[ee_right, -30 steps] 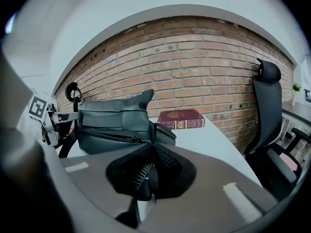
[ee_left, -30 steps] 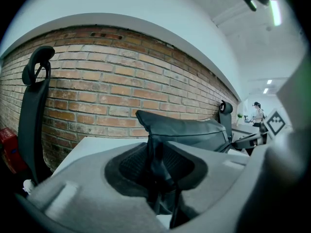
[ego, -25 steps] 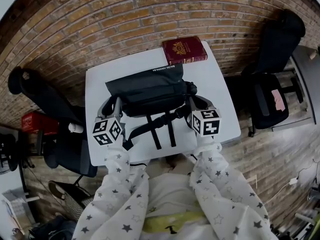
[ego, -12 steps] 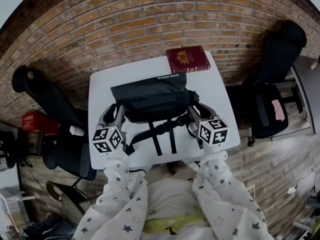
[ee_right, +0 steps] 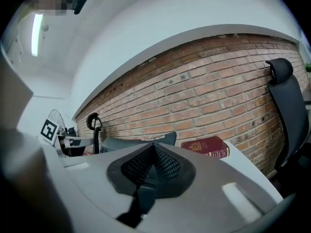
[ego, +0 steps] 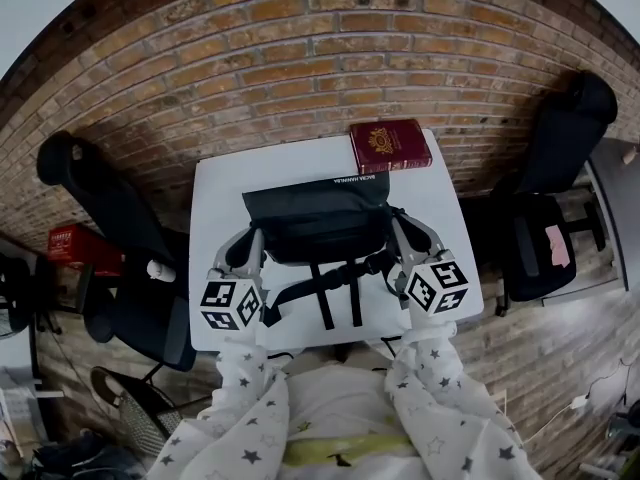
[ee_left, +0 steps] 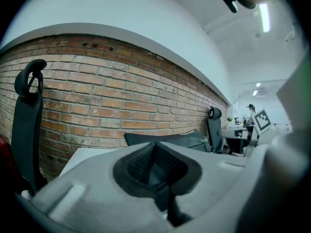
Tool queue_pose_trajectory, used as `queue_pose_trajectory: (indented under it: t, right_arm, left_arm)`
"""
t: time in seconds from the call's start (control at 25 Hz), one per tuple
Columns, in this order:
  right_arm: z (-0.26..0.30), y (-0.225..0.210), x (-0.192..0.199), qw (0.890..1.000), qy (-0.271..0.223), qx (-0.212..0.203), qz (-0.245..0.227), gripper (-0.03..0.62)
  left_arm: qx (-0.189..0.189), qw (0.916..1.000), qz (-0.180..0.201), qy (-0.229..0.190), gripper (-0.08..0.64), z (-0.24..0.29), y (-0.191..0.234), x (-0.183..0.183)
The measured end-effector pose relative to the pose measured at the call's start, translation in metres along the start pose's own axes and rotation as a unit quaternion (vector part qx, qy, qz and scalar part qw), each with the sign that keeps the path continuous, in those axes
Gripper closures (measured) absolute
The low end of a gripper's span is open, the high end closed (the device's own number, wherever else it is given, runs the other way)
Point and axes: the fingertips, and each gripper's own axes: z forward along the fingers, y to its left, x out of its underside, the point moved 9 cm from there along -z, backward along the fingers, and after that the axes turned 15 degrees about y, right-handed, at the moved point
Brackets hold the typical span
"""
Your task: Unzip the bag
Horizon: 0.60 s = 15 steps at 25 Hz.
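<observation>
A black bag (ego: 320,218) lies on the white table (ego: 215,183), its straps (ego: 325,288) trailing toward me. My left gripper (ego: 252,240) hangs by the bag's left end and my right gripper (ego: 402,230) by its right end. In the left gripper view the left gripper (ee_left: 155,152) is shut, pads together, with the bag (ee_left: 180,139) beyond it. In the right gripper view the right gripper (ee_right: 153,154) has just been closing and its pads meet. I see nothing between them. The bag (ee_right: 141,142) lies past its tips.
A dark red book (ego: 390,146) lies at the table's far right corner, against the brick wall. One black office chair (ego: 100,208) stands left of the table and another (ego: 570,138) to the right. A red box (ego: 75,243) sits on the floor at left.
Both grippers have risen a little beside the bag's ends. Their fingers, spread half a second ago, now stand together. The bag and the book have not moved on the table.
</observation>
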Motion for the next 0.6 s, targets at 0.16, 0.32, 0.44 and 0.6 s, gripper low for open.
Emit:
queue_pose_trajectory:
  t: [0.16, 0.32, 0.44, 0.6]
  right_arm:
    - [-0.004, 0.008, -0.015, 1.000, -0.020, -0.008, 0.004, 0.584]
    - [-0.006, 0.015, -0.027, 0.999, -0.036, -0.012, 0.002, 0.584]
    - [-0.007, 0.018, -0.035, 0.999, -0.048, -0.020, 0.005, 0.584]
    - [-0.009, 0.016, -0.040, 0.997, -0.068, -0.027, 0.017, 0.584]
  left_arm:
    - [0.002, 1.0000, 0.002, -0.007, 0.561, -0.006, -0.001, -0.005]
    - [0.003, 0.9998, 0.004, -0.017, 0.561, -0.011, 0.000, -0.012]
    - [0.005, 0.9997, 0.006, -0.023, 0.561, -0.014, -0.001, -0.019]
    - [0.005, 0.9993, 0.010, -0.037, 0.561, -0.018, -0.003, -0.026]
